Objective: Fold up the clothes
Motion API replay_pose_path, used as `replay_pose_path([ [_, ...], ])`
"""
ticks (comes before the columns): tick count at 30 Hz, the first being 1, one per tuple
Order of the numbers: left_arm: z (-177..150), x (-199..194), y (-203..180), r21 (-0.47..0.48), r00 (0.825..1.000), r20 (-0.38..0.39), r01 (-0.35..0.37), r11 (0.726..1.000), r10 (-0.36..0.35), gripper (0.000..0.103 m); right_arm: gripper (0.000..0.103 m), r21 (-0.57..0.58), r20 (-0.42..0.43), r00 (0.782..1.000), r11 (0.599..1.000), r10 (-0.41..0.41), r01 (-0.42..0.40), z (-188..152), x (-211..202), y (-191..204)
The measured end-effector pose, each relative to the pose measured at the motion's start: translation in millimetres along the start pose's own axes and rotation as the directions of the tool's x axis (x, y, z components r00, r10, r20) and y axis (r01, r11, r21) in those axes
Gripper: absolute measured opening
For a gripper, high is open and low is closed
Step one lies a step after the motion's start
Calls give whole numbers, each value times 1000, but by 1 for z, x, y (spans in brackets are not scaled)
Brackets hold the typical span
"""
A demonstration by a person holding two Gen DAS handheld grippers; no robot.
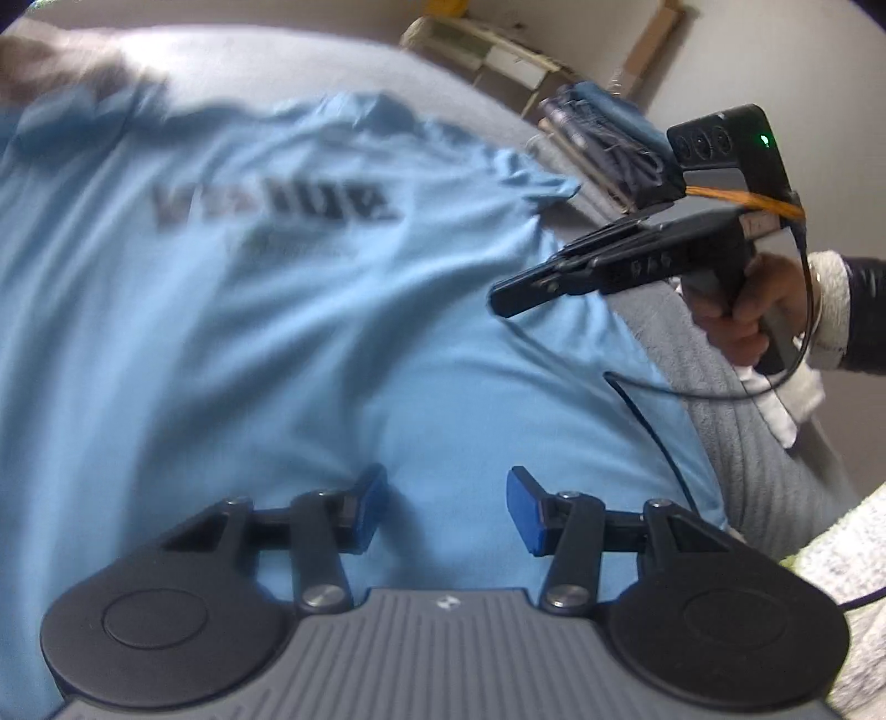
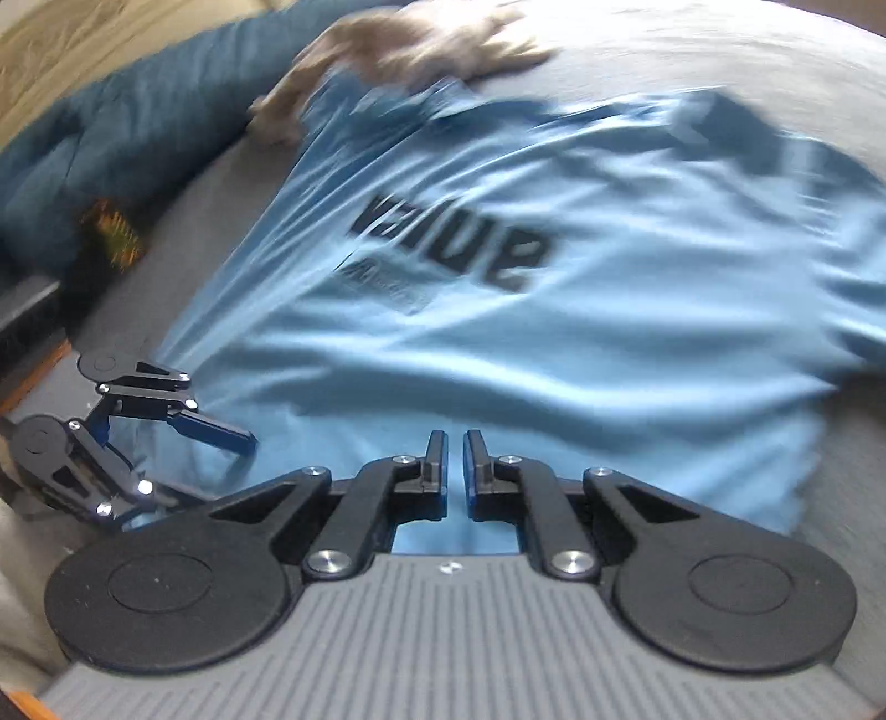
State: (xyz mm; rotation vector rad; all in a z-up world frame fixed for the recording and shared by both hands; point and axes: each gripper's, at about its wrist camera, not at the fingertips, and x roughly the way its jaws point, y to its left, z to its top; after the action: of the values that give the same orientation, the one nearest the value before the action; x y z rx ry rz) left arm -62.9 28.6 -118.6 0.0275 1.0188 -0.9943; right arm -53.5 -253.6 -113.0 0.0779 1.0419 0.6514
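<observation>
A light blue T-shirt with dark lettering lies spread on a grey bed; it also shows in the right wrist view. My left gripper is open, its blue pads just above the shirt's near part, holding nothing. My right gripper has its jaws almost together over the shirt's near edge; no cloth shows between them. The right gripper also shows in the left wrist view, hovering over the shirt's right side. The left gripper shows at the left of the right wrist view.
A stack of folded dark clothes sits at the far right of the grey bed cover. A dark blue blanket and a beige garment lie beyond the shirt. Shelving stands by the wall.
</observation>
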Motion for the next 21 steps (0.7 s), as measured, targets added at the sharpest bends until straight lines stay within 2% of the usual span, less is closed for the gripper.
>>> replay_pose_path([
  [2, -9, -8, 2, -15, 999, -8, 35, 999, -36, 49, 6, -28, -66, 997, 999, 37, -39, -10, 21, 17],
  [4, -21, -15, 5, -41, 996, -40, 72, 997, -74, 49, 6, -82, -80, 995, 994, 60, -67, -33, 21, 35],
  [6, -35, -22, 8, -62, 989, -83, 116, 991, -121, 49, 6, -94, -167, 977, 984, 133, -150, -56, 14, 53],
  [7, -40, -26, 10, -68, 985, -102, 132, 989, -138, 49, 6, -96, -214, 962, 976, 169, -193, -67, 11, 61],
  [9, -44, -33, 15, -93, 976, -137, 158, 983, -170, 49, 6, -84, -346, 908, 955, 238, -283, -83, 11, 73],
  [11, -39, -43, 22, -105, 974, -139, 164, 981, -177, 49, 6, -108, -422, 876, 946, 233, -304, -83, 9, 77],
  [13, -28, -52, 30, -104, 979, -107, 160, 982, -171, 49, 6, -121, -341, 918, 959, 204, -258, -60, -1, 67],
  [15, -15, -56, 38, -108, 986, -59, 147, 983, -154, 50, 6, -66, -192, 964, 978, 182, -198, -28, -11, 46],
  [16, -9, -55, 41, -110, 989, -48, 135, 985, -141, 50, 6, -45, -127, 980, 986, 155, -162, -14, -13, 37],
  [18, -10, -50, 43, -112, 992, -66, 102, 988, -109, 50, 6, -43, -104, 989, 993, 103, -107, -1, -10, 23],
  [20, -18, -45, 45, -121, 992, -101, 66, 990, -79, 49, 7, -65, -161, 985, 996, 54, -65, -9, -2, 14],
  [21, -29, -48, 47, -146, 990, -116, 66, 987, -83, 49, 6, -44, -207, 977, 997, 52, -63, -19, -1, 10],
])
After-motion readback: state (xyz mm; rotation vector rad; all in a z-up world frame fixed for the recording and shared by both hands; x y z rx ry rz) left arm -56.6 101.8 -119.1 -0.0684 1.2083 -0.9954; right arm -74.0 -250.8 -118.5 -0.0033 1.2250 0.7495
